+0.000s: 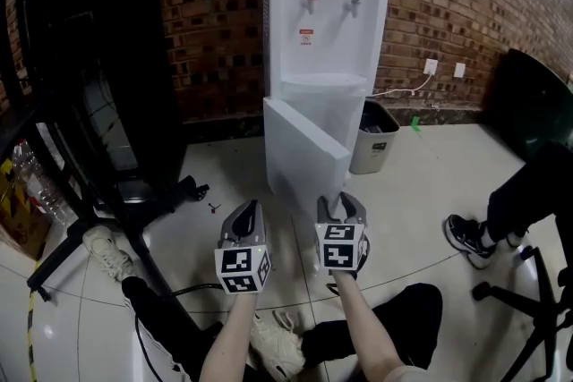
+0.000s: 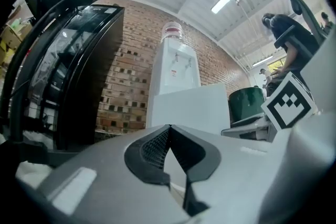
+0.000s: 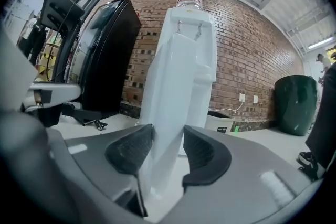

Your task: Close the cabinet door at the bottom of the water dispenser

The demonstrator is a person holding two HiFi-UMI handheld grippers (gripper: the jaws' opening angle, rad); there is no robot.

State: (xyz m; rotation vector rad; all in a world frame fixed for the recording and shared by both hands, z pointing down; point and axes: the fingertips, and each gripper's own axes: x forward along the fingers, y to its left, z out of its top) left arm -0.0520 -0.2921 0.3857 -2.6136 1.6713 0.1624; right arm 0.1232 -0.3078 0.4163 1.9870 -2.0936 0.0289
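**Flagging slip and pinch risk**

Cabinet door (image 1: 304,148): we judge a skewed push could slip the pads off it, or trap them as it meets the water dispenser (image 1: 327,13). It is plain white and stands swung out from the dispenser's foot. Right gripper (image 1: 340,203) straddles its free edge, jaws part-open, pads snug on both faces. Left gripper (image 1: 248,212), farther out from the dispenser: jaws together, empty.

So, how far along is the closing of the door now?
Nothing is finished: the door stands swung out from the dispenser. In hand: the right tool grips its free edge; the left tool is shut, empty. Remaining: push it closed.
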